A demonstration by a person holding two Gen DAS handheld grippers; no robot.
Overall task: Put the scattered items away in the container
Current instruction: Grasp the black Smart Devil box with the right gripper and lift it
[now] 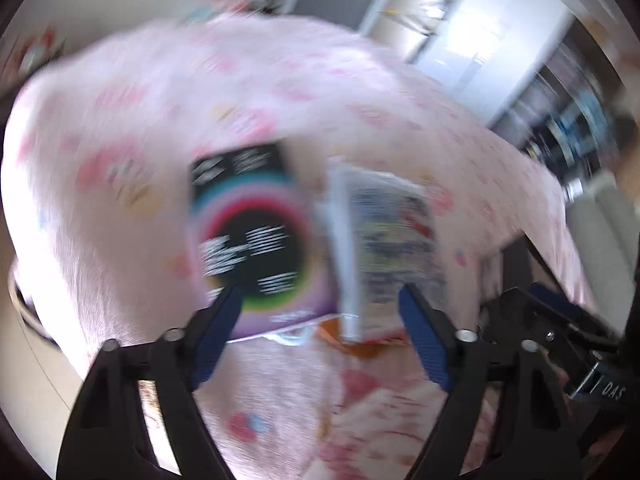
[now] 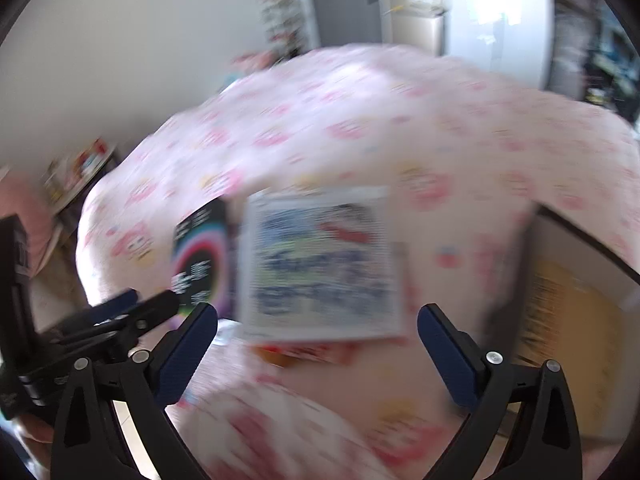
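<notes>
The white flat box with blue print (image 2: pixel 320 264) lies on the pink patterned bed (image 2: pixel 400 128) at frame centre, straight ahead of the gaping, empty right tongs (image 2: pixel 318 352), nearer than the open left tongs (image 1: pixel 320 316).

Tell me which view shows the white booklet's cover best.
The right wrist view: the white booklet faces the camera there, its whole cover visible though blurred. In the left wrist view it is turned partly edge-on, with the left gripper's right finger hiding a corner.
</notes>
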